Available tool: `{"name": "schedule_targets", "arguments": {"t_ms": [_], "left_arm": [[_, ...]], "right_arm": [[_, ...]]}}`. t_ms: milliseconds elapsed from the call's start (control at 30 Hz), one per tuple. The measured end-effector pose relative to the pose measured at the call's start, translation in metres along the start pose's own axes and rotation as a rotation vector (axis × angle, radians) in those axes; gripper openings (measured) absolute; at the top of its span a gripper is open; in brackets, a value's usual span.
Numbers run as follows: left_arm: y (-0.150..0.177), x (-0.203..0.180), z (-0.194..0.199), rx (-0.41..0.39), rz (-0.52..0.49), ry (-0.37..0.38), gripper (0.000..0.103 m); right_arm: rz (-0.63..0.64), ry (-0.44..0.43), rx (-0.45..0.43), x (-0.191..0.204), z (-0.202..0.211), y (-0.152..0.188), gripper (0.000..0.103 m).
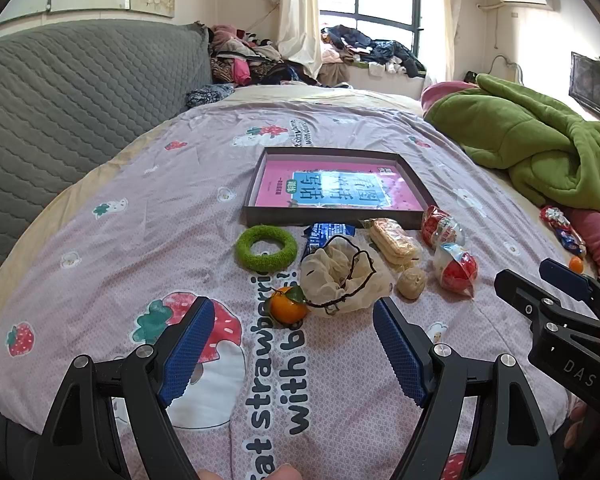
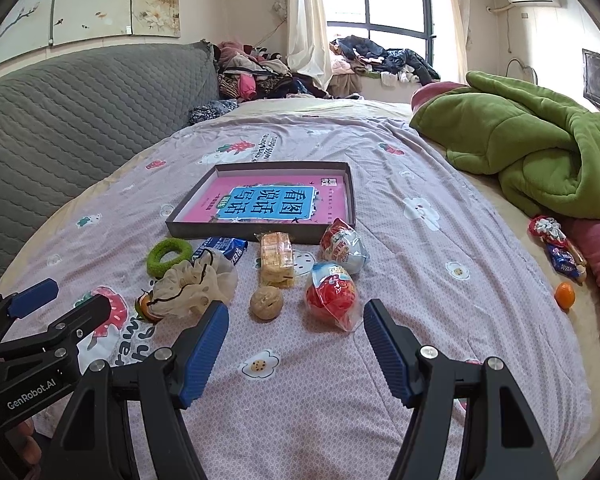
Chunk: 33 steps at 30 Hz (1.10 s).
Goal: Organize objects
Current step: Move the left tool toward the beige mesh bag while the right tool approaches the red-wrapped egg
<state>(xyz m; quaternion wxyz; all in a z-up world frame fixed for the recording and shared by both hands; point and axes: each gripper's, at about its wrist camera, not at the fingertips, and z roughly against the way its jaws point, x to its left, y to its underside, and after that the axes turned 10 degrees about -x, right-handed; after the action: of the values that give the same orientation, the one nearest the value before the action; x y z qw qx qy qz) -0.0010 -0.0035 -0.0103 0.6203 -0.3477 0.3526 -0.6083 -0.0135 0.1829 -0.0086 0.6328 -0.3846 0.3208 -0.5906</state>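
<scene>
A shallow grey tray [image 1: 252, 216] [image 2: 180, 232] with a pink book inside lies on the bedspread. In front of it sit a green ring [image 1: 266, 247] [image 2: 168, 255], a blue packet [image 1: 328, 234] [image 2: 222, 247], a cream mesh scrunchie [image 1: 342, 280] [image 2: 196, 286], a tangerine [image 1: 287, 305] [image 2: 142, 306], a cracker pack [image 1: 394, 241] [image 2: 276, 258], a walnut [image 1: 412, 282] [image 2: 266, 303] and two red-and-white wrapped eggs [image 1: 456, 270] [image 2: 332, 294]. My left gripper [image 1: 294, 312] hovers open just short of the tangerine and scrunchie. My right gripper [image 2: 296, 314] hovers open short of the walnut and the nearer egg. Both are empty.
A crumpled green blanket [image 1: 540, 152] [image 2: 540, 148] fills the right side of the bed, with a second tangerine [image 2: 565, 295] and wrapped sweets [image 2: 560, 256] below it. A grey quilted headboard [image 1: 80, 100] rises on the left. Clothes are piled by the window.
</scene>
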Motion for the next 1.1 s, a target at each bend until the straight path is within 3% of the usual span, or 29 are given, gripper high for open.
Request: {"name": "schedule_targets", "arguments": {"t_ms": [667,1100], "left_arm": [[0.009,0.006,-0.012,0.024,0.015,-0.002,0.082],[0.011,-0.013,-0.031,0.044,0.008,0.054,0.082]], "right_arm": [[0.007,0.007,0.0,-0.004,-0.003,0.005,0.07],[-0.009,0.017,0.048,-0.02,-0.025,0.013,0.07]]}}
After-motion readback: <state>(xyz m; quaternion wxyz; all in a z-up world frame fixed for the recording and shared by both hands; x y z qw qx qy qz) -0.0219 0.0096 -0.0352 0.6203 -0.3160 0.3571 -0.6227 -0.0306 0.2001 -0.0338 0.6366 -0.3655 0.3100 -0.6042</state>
